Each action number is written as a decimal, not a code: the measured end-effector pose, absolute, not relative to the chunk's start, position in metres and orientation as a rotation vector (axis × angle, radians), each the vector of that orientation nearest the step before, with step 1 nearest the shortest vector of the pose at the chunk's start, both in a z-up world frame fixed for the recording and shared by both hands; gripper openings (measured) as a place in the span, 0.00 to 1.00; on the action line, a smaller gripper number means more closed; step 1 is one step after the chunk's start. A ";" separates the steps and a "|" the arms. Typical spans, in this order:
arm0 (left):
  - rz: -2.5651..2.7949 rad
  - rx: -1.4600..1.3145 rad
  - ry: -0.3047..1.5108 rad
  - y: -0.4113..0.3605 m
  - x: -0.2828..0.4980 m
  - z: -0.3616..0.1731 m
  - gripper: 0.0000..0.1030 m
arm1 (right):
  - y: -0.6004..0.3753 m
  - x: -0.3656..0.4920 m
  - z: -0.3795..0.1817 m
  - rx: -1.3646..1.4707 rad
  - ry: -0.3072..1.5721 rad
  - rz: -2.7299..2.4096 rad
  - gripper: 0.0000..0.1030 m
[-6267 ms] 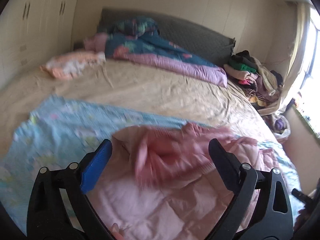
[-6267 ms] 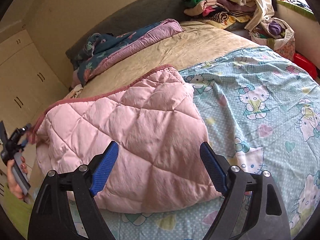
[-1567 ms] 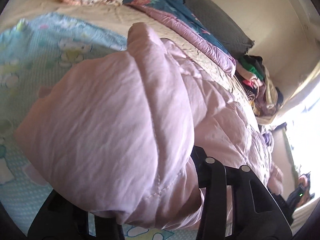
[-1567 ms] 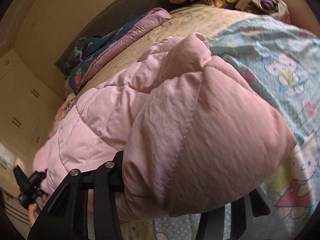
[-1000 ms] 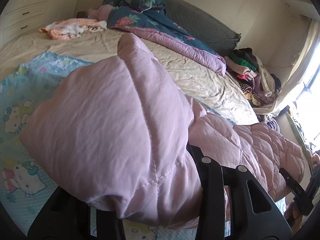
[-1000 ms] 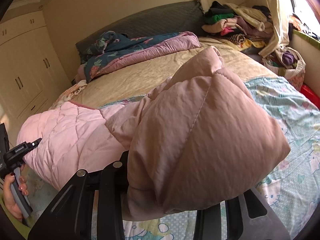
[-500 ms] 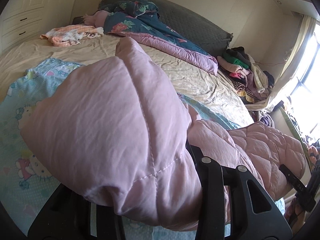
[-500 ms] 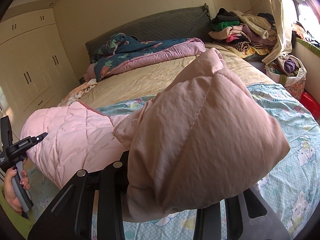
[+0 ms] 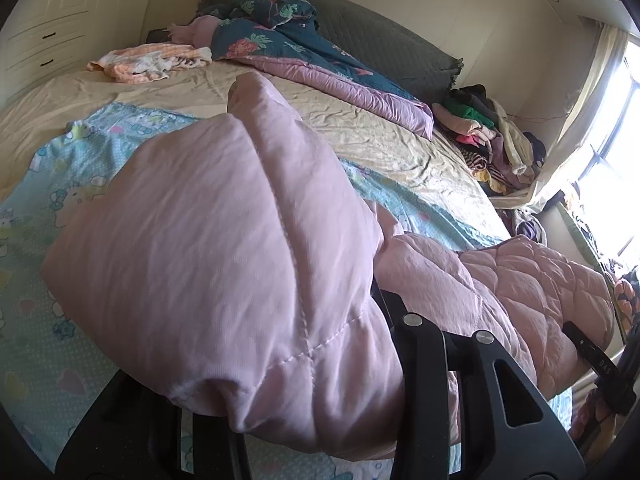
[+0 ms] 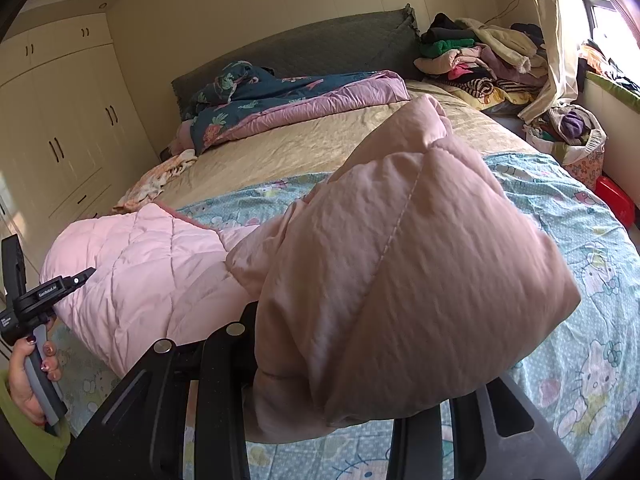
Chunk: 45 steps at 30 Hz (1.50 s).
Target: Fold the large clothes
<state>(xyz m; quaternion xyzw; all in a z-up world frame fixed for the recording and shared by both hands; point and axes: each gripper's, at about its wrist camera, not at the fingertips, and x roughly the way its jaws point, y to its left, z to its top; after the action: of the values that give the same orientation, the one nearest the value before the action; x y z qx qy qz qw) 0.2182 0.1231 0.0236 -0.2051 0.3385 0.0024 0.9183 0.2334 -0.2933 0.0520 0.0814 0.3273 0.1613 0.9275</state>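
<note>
Beyond the fingers, a beige-sheeted bed (image 10: 304, 140) against a grey padded headboard (image 10: 312, 48); cream wardrobes (image 10: 52, 120) to their left, sunlit window (image 10: 600, 4) far right.

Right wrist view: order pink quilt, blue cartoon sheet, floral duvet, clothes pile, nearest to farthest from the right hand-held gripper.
1. Pink quilt: clamped in the right hand-held gripper.
2. Blue cartoon sheet: just beneath, spreading right.
3. Floral duvet: far side of the bed, left of centre.
4. Clothes pile: far right corner, about level with the duvet, slightly beyond.

Pink quilted coat (image 9: 224, 240), seemingly bunched, lifted
</note>
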 end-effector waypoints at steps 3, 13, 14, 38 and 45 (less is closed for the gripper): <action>0.004 -0.416 0.702 0.124 0.211 0.019 0.29 | -0.293 0.230 0.050 0.169 0.677 0.327 0.30; 0.001 -0.405 0.717 0.126 0.190 0.006 0.29 | -0.291 0.214 0.044 0.174 0.689 0.316 0.30; 0.001 -0.404 0.717 0.126 0.189 0.005 0.29 | -0.291 0.212 0.043 0.175 0.689 0.314 0.30; 0.010 -0.418 0.777 0.136 0.146 -0.042 0.34 | -0.308 0.186 -0.013 0.270 0.822 0.258 0.35; 0.022 -0.421 0.794 0.135 0.149 -0.050 0.38 | -0.313 0.199 -0.038 0.327 0.883 0.214 0.46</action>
<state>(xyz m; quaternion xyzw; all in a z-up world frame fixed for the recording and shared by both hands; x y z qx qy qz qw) 0.1492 0.1349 -0.0503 -0.2036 0.3839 0.0105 0.9006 0.1992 -0.3127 -0.0383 0.1571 0.4244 0.1029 0.8858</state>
